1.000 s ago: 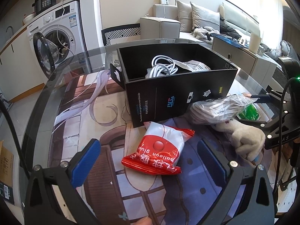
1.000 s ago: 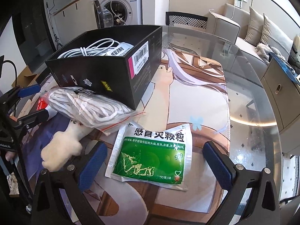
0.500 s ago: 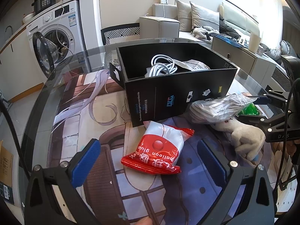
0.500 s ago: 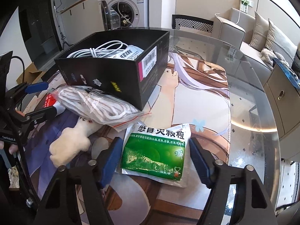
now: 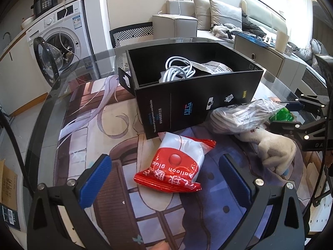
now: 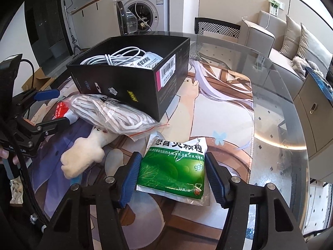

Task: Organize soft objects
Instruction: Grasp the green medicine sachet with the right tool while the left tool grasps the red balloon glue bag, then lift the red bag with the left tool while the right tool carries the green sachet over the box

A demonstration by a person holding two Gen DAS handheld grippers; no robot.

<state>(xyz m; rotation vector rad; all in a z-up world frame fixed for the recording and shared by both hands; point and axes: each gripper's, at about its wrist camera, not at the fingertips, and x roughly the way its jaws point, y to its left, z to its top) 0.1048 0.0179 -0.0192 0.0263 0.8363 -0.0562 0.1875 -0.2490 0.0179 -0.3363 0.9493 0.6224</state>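
Note:
A black box (image 5: 195, 95) holds a white cable (image 5: 179, 70) and a packet; it also shows in the right wrist view (image 6: 133, 79). In front of it lie a red and white balloon glue bag (image 5: 177, 166), a clear bag of white rope (image 6: 110, 114), a cream plush toy (image 6: 83, 156) and a green medicine pouch (image 6: 174, 170). My left gripper (image 5: 164, 175) is open, its fingers either side of the red bag. My right gripper (image 6: 170, 179) is shut on the green pouch, which bulges between the pads.
A printed mat (image 6: 218, 112) covers the round glass table (image 6: 281, 145). A washing machine (image 5: 56, 41) stands behind, a sofa (image 5: 218, 16) and a low cabinet (image 5: 270, 62) to the right. A cardboard box (image 5: 6, 183) is on the floor.
My right gripper's fingers have closed in from wide open onto the green pouch, crumpling it. My left gripper has stayed open over the red bag.

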